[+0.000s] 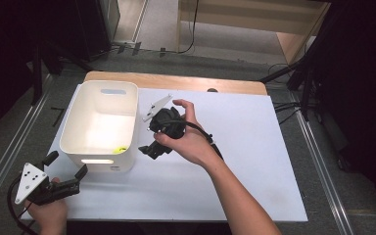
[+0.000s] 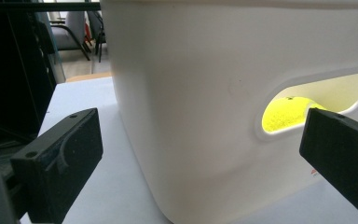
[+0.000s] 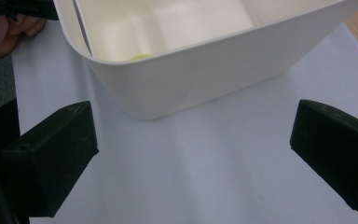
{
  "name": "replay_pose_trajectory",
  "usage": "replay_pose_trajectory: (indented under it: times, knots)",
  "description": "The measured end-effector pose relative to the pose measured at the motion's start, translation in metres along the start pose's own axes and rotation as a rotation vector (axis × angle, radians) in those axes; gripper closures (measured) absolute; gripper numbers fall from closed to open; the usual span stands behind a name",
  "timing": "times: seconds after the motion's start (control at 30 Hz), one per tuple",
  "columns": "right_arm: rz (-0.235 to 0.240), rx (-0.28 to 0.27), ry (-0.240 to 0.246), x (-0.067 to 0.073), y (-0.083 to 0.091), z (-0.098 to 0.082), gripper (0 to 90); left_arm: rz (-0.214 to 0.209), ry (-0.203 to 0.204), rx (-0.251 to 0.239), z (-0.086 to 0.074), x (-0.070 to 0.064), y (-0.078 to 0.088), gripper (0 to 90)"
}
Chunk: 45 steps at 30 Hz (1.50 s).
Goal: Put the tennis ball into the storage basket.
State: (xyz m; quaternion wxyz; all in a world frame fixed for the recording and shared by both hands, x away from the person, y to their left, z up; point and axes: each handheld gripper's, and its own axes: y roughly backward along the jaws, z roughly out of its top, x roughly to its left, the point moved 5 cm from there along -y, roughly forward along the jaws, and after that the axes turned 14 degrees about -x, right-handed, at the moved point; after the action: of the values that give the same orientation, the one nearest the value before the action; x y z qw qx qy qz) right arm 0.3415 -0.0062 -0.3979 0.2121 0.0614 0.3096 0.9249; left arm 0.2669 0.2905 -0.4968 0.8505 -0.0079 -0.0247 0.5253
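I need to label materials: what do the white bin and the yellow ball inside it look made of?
White bin: likely moulded plastic, smooth with a slight sheen, rounded corners and a cut-out handle. Yellow ball: fuzzy, felt-like surface, seemingly a tennis ball, though mostly hidden.

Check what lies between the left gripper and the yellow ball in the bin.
The white bin's near wall; the left gripper view shows the yellow ball through its handle slot.

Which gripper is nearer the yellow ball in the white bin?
Left. The left gripper sits at the bin's near corner, facing the yellow ball through the handle slot; the right gripper is beside the bin's right wall.
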Motion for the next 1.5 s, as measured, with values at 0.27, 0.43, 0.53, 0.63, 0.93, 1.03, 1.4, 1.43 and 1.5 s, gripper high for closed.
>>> replay_pose_trajectory:
  times: [0.27,0.43,0.53,0.63,0.93,1.03,1.4,1.43,1.5]
  knots:
    - [-0.024,-0.011,-0.013,-0.004,0.008,-0.018,0.0,0.002,-0.001,0.003,0.000,-0.001,0.000,0.0]
    - [-0.035,-0.016,-0.022,-0.007,0.015,-0.030,0.0,0.002,-0.002,0.002,0.000,-0.001,0.000,0.0]
    - [-0.050,-0.021,-0.034,-0.009,0.018,-0.037,0.0,0.002,0.000,0.000,0.000,0.000,0.000,0.0]
    - [-0.057,-0.027,-0.043,-0.010,0.022,-0.044,0.0,0.000,0.001,0.000,0.000,0.000,0.000,0.0]
    - [-0.080,-0.043,-0.055,-0.008,0.032,-0.064,0.0,0.000,0.000,0.000,0.000,0.000,0.000,0.0]
    - [-0.091,-0.052,-0.063,-0.007,0.036,-0.070,0.0,0.001,0.001,0.001,0.000,0.000,0.000,0.0]
    - [-0.125,-0.114,-0.098,-0.010,0.052,-0.093,0.0,0.003,-0.003,0.003,0.000,-0.001,0.000,0.0]
    - [-0.123,-0.121,-0.098,-0.010,0.053,-0.095,0.0,0.003,-0.003,0.004,0.000,-0.001,0.000,0.0]
    - [-0.124,-0.136,-0.100,-0.010,0.055,-0.099,0.0,0.002,-0.002,0.002,0.000,-0.001,0.000,0.0]
